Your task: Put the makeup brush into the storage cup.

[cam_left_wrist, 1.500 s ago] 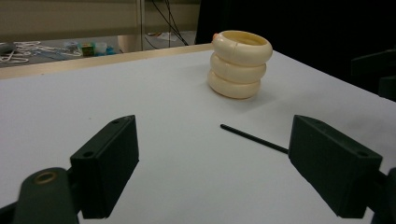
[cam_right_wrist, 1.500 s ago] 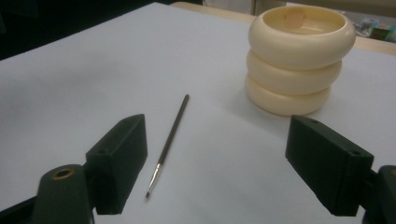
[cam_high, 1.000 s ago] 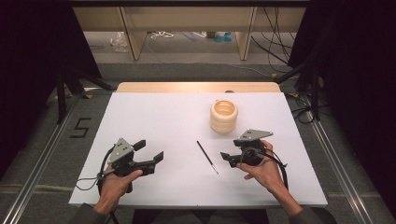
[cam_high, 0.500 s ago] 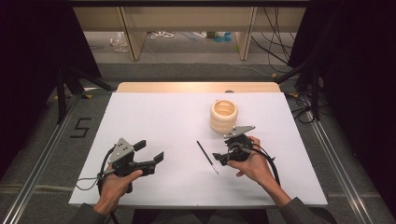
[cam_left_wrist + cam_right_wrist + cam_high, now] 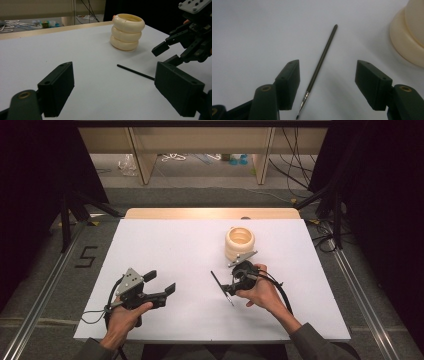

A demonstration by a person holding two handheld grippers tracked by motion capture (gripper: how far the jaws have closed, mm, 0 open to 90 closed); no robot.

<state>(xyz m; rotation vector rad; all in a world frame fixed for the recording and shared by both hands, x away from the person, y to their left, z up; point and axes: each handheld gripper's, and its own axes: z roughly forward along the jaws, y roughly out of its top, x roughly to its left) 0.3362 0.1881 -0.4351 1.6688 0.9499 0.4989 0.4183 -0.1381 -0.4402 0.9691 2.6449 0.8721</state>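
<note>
A thin black paintbrush lies flat on the white table, with a cream ribbed holder standing just behind it. My right gripper hovers over the brush. In the right gripper view the brush lies between the jaws of the right gripper, nearer one jaw, and the pads do not touch it. These jaws have just been closing and remain open. My left gripper rests at the front left, open and empty. The left gripper view shows its own left gripper, the brush, the holder and the right gripper.
The white table ends in a wooden strip at the back. Metal rails run along both sides on the floor. Cables and dark stands sit beyond the table. The holder is close to the right gripper's jaw.
My right gripper has moved left and a little nearer the brush, now straddling it, and its jaws have narrowed. The left gripper has stayed still.
</note>
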